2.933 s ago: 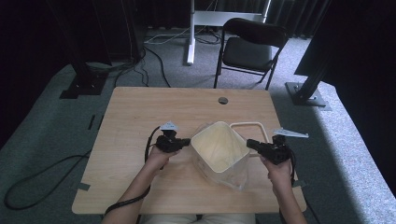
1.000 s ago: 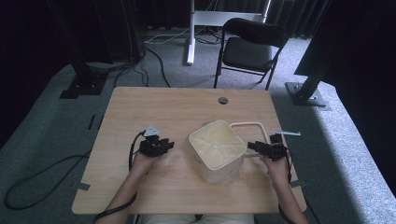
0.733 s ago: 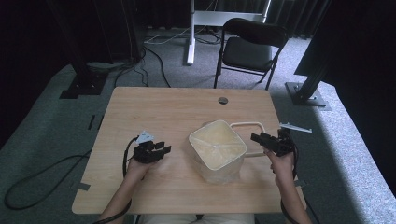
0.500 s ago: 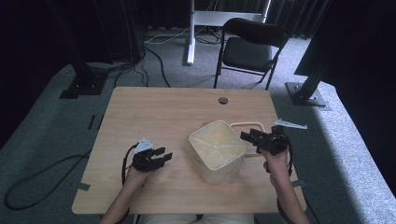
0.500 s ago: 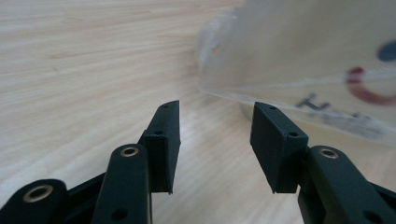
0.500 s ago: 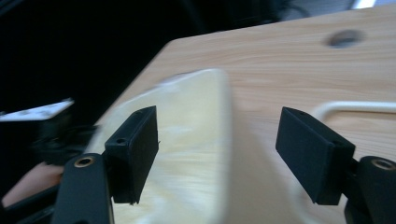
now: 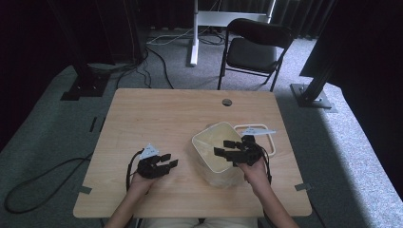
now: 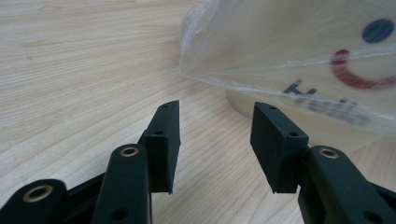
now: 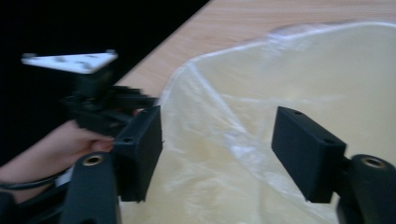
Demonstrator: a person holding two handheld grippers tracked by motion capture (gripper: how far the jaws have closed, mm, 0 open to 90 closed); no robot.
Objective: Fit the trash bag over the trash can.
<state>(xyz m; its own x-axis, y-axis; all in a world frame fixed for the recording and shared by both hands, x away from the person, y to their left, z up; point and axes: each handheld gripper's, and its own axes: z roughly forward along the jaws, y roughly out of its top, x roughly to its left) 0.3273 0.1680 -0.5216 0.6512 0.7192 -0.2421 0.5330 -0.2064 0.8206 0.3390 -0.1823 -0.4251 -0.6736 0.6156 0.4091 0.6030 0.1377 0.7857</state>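
A cream bin [image 7: 205,134] lined with a clear plastic bag [image 9: 280,84] stands right of centre on the wooden table [image 7: 157,114]. My right gripper [image 7: 221,147] hovers over the bin's mouth. Its jaws have just been closing a little but stand open [image 9: 217,140], with the bag's loose rim lying past them, untouched by the pads. My left gripper [image 7: 170,160] rests low near the table's front, left of the bin and apart from it. Its jaws have just been opening and hold nothing [image 8: 215,140]. The printed bag [image 8: 280,42] hangs over the bin's foot ahead of them.
A white square frame [image 7: 273,145] lies on the table just right of the bin. A small dark round fitting [image 7: 226,101] sits near the far edge. A folding chair [image 7: 252,47] stands beyond the table. The table's left half is bare wood.
My left gripper let go of the bag's rim and drew back left toward the front edge. My right gripper rose and moved left over the bin's opening, its jaws wider.
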